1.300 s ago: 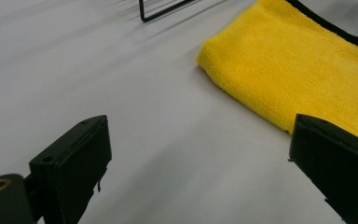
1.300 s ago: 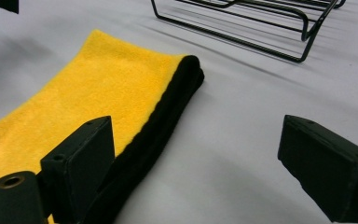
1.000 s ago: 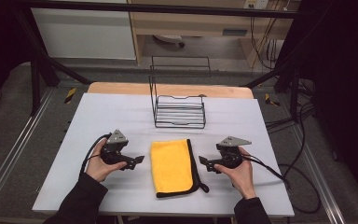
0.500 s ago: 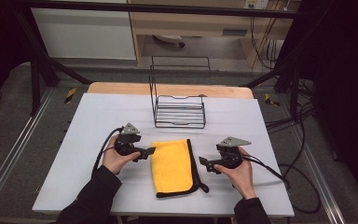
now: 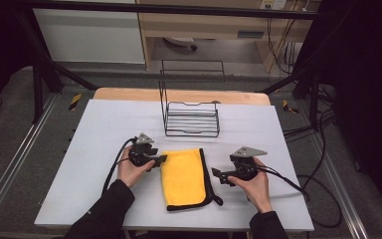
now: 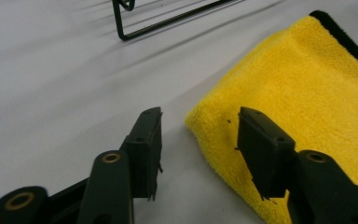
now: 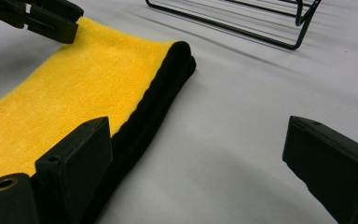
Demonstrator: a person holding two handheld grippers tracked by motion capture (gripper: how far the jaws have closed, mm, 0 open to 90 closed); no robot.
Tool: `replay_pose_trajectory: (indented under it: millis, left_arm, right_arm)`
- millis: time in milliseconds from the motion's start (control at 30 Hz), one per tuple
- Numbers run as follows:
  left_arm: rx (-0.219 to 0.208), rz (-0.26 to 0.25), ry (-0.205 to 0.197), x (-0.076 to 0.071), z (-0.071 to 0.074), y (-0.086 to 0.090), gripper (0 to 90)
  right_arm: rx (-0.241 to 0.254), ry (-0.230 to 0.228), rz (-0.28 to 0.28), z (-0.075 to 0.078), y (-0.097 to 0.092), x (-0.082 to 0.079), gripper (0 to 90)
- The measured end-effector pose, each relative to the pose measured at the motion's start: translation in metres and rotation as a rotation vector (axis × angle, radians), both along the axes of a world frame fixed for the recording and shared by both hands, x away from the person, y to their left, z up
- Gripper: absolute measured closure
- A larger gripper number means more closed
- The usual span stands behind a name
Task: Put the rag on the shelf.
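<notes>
From the high view, your left gripper [image 5: 160,159] sits at the near-left corner of the yellow towel [image 5: 185,177], which lies folded flat on the white table [image 5: 99,129] between your two hands. Your right gripper [image 5: 218,175] rests just off the towel's right edge, beside its black trim. A black wire rack [image 5: 191,119] stands farther back on the table, well apart from both grippers.

In the left gripper view, your left gripper [image 6: 199,140] has its jaws partly apart and they have just been closing. The corner of the yellow towel [image 6: 298,88] lies between them, close against the right-hand jaw, while a gap of bare table shows before the left-hand jaw, so the pads do not press the cloth. A corner of the wire rack [image 6: 168,21] shows at the top.

In the right gripper view, your right gripper [image 7: 196,149] has its jaws spread wide with only bare table between them. The towel [image 7: 74,84] lies to the left, its black-trimmed edge [image 7: 163,98] running just beside the left-hand jaw. Your left gripper [image 7: 51,21] shows at the towel's far corner, and the rack [image 7: 242,21] lies beyond.
</notes>
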State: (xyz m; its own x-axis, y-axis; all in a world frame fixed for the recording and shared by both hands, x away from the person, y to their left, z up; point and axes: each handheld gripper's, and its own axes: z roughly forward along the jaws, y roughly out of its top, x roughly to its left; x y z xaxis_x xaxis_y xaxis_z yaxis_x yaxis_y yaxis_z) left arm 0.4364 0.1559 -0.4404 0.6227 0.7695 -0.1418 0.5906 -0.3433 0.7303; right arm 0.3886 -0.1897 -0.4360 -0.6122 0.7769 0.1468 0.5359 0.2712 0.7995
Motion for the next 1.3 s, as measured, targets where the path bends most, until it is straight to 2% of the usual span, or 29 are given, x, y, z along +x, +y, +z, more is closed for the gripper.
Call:
replay_pose_trajectory:
  millis: [133, 233, 533, 867, 1033, 1100, 1200, 1300]
  left_arm:
    - [-0.005, -0.001, 0.029, 0.001, -0.004, -0.001, 57.9]
    - [0.001, 0.000, 0.038, 0.001, -0.005, -0.003, 60.9]
    - [-0.015, -0.001, 0.067, 0.003, -0.008, -0.006, 70.4]
    - [-0.016, -0.008, 0.058, 0.002, -0.010, -0.008, 74.3]
    - [-0.008, -0.012, 0.048, 0.001, -0.011, -0.009, 75.1]
    - [-0.008, -0.013, 0.044, 0.001, -0.011, -0.009, 75.4]
    - [-0.007, -0.012, 0.043, 0.000, -0.011, -0.009, 75.6]
    - [-0.004, -0.017, 0.039, 0.000, -0.011, -0.009, 75.6]
  right_arm:
    - [0.005, 0.004, 0.000, 0.000, 0.000, 0.000, 9.6]
    - [0.008, 0.011, -0.001, 0.000, 0.000, 0.001, 10.3]
    - [0.012, 0.022, 0.001, 0.000, 0.002, 0.004, 11.6]
    - [0.013, 0.042, 0.008, 0.001, 0.021, 0.018, 14.3]
    - [0.011, 0.048, 0.013, 0.001, 0.035, 0.031, 22.7]
    - [0.025, 0.055, 0.013, -0.001, 0.042, 0.038, 24.9]
    - [-0.001, 0.052, 0.017, -0.005, 0.051, 0.047, 29.2]
    - [-0.017, 0.065, 0.014, -0.009, 0.057, 0.054, 37.7]
